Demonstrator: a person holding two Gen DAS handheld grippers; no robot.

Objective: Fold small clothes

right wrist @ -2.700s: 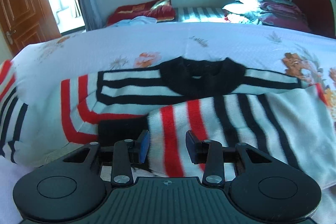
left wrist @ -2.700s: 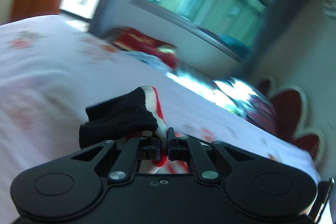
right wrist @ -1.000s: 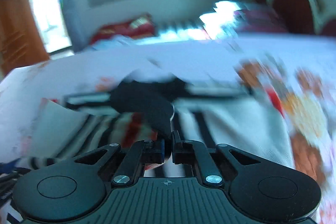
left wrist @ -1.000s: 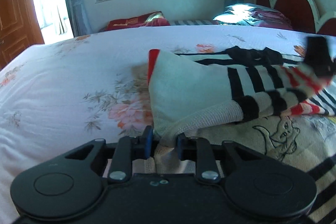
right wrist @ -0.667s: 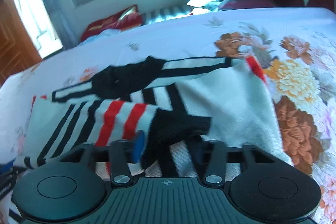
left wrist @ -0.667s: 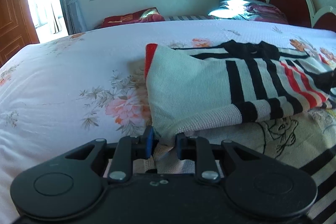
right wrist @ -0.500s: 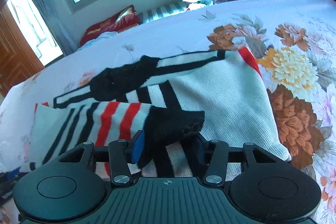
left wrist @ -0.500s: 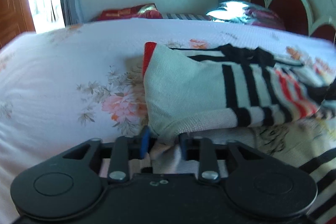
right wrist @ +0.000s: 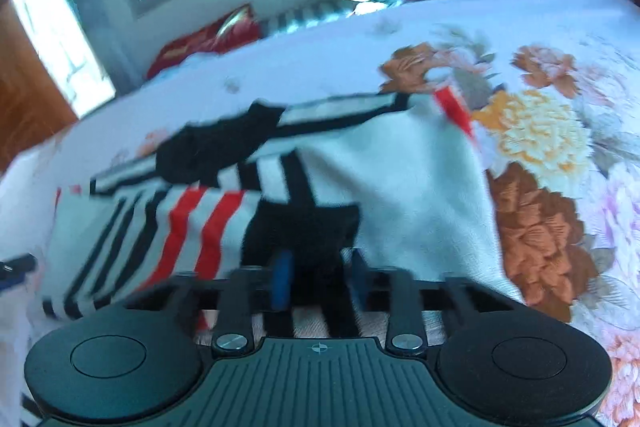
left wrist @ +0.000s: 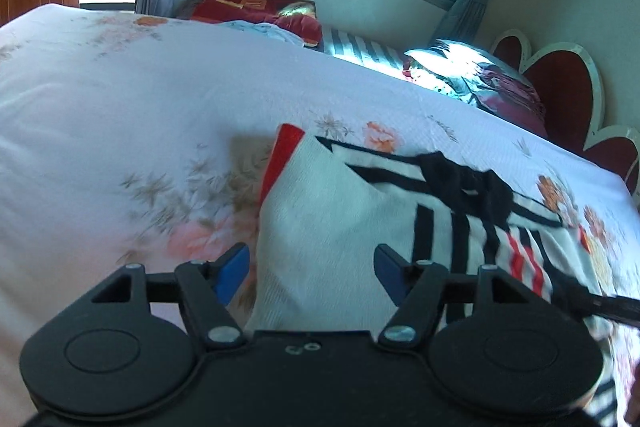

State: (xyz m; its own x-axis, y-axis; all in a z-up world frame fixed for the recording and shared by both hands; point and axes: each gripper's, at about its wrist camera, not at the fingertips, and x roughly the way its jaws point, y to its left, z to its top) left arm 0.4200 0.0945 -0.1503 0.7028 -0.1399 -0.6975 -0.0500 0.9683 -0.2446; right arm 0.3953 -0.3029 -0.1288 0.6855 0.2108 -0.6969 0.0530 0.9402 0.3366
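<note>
Hanging wide apart, the left gripper [left wrist: 312, 267] fingers gripped nothing, with the striped sweater [left wrist: 352, 227] lying under the gap. The right gripper [right wrist: 320, 279] fingers were parted too, loosely either side of its black cuff [right wrist: 304, 231]. Sweater sat folded on the flowery bed [left wrist: 120, 99], sleeves across the middle.

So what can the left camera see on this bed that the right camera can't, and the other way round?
Only the left wrist view shows the wide plain stretch of bedsheet left of the striped sweater, and the left gripper with its jaws spread wide, holding nothing.

Only the right wrist view shows the big orange and yellow flower prints right of the sweater, and the black cuff of the folded-in sleeve by the right gripper.

Both show the sweater, the red cushion, the window and the headboard.
</note>
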